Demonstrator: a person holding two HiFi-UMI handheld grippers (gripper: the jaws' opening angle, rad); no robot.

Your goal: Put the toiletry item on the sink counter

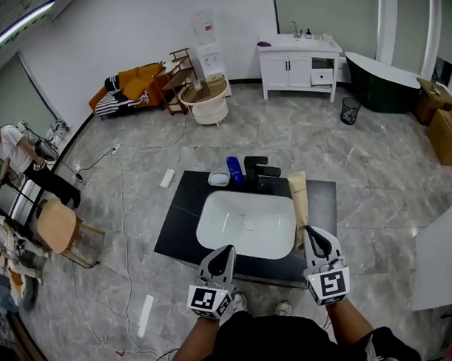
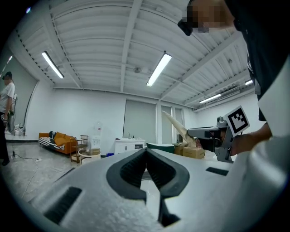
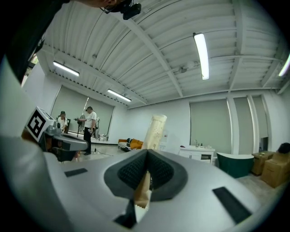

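Right now we hold the right tool point(image 1: 311, 232) clamped shut on the near end of a cream toiletry tube point(image 1: 298, 199), which points away from us over the right side of the dark table point(image 1: 324, 202), just beside the white basin point(image 1: 207, 214). Our left tool point(image 1: 227, 250) has its jaws pressed together on nothing, above the basin's front edge.
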